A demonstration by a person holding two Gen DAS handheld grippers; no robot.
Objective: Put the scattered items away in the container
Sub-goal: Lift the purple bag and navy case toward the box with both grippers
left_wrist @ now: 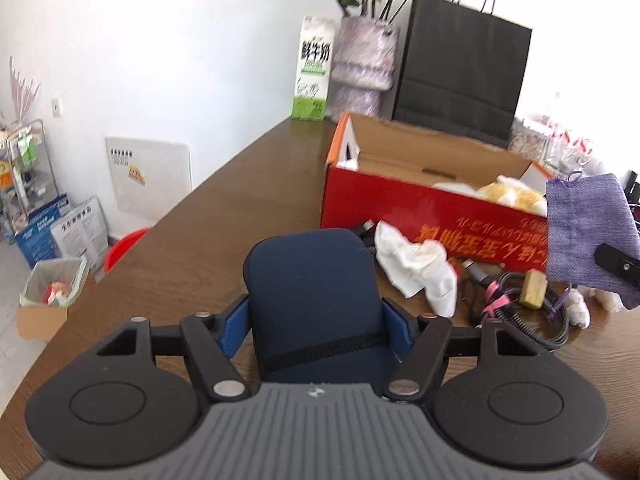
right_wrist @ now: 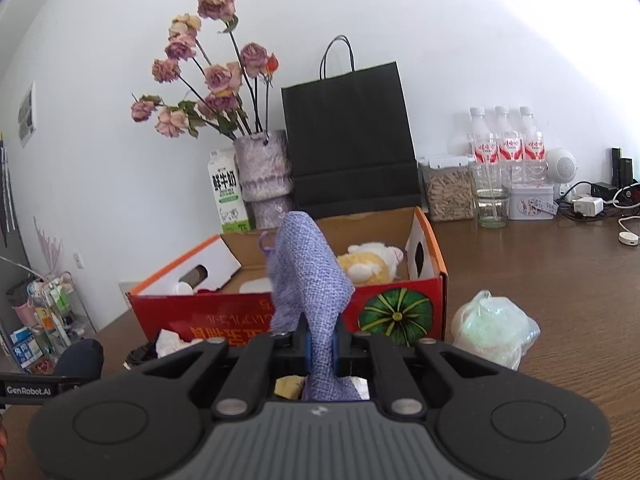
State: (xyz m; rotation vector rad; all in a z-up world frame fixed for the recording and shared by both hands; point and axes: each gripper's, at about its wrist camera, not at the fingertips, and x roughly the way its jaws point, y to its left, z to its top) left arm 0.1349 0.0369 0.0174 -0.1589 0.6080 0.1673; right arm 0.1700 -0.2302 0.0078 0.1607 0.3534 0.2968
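On the brown bench [left_wrist: 224, 216] a big red box [left_wrist: 400, 208] is sitting open, with a yellow soft toy [right_wrist: 368, 266] already lying inside it. Just in front of the box, small things are lying in a heap: a crumpled white tissue [left_wrist: 416, 268], a coiled black cable [left_wrist: 532, 312] and a little tan block [left_wrist: 532, 288]. Beside the box, a lumpy plastic bag [right_wrist: 494, 326] is waiting on the wood.

The left gripper [left_wrist: 316, 320] is holding a dark blue pouch [left_wrist: 312, 284], with its jaws pressing on both sides of it. The pouch looks soft and padded, so holding it by the sides should be working fine.

The right gripper [right_wrist: 322, 346] is holding a purple cloth bag [right_wrist: 308, 280] up in the air, near the front wall of the box. Its jaws are squeezing the bottom of the bag. The bag looks light and floppy, and it is bending over at the top, so it may be flopping about while being carried.
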